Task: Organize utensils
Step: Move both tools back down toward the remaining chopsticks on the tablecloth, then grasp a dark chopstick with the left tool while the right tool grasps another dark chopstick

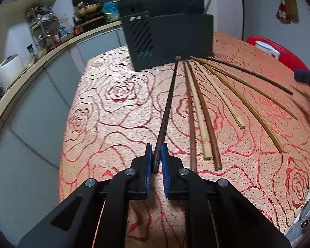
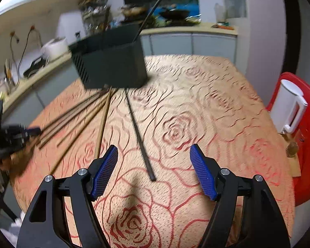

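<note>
My left gripper (image 1: 156,150) is shut on the near end of a dark brown chopstick (image 1: 167,107), whose tip reaches the foot of the black utensil holder (image 1: 171,39). Several more chopsticks (image 1: 206,111), pale and brown, fan out on the cloth to its right. A thin black chopstick (image 2: 138,132) lies on the cloth, pointing from the holder (image 2: 113,68) toward my right gripper (image 2: 154,148). That gripper is open and hovers over the chopstick's near end without touching it. One dark stick (image 2: 148,14) stands inside the holder.
The table wears an orange rose-patterned cloth (image 1: 113,113). A white jug (image 2: 287,105) sits on a red chair at the right. A kitchen counter with a rice cooker (image 1: 8,70) curves along the left. My left gripper (image 2: 16,136) shows blurred in the right wrist view.
</note>
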{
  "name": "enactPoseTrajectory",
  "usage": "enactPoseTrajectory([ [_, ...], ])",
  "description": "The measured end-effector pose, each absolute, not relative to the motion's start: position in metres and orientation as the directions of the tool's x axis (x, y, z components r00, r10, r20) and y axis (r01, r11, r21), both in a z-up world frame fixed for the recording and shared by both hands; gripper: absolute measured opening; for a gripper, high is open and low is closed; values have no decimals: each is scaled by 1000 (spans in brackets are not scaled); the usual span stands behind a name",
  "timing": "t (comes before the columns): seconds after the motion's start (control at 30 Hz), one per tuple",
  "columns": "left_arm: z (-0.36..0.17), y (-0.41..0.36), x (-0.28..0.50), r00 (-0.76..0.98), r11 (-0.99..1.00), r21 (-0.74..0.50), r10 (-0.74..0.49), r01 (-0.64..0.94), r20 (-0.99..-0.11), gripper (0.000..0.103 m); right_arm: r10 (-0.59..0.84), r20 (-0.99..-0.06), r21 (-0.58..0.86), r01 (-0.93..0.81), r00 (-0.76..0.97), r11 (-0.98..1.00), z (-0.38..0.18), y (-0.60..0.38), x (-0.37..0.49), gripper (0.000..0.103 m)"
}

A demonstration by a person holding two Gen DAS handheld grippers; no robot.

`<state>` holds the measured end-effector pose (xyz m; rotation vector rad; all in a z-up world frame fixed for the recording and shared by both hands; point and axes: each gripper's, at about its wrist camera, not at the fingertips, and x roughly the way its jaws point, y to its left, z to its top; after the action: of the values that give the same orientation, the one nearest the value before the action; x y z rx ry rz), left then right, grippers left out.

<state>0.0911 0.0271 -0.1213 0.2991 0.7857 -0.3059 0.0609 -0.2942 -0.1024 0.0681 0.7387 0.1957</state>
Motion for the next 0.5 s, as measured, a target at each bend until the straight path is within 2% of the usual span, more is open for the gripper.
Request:
enactPoseTrajectory([
  [0.2,-103,39,84,690,929,105,-185,355,-700,9,186,-703,90,-174,687,981,-113,-286,65,51],
  [0.43,-86,43,75,714,937,70,-211,342,-668,8,164,-719,52,-183,675,982,-119,-282,71,42],
  [0.5,-83,43,74,719,937,71,-213,343,-662,8,157,-727,29,-198,668,980,-122,-277,73,36],
])
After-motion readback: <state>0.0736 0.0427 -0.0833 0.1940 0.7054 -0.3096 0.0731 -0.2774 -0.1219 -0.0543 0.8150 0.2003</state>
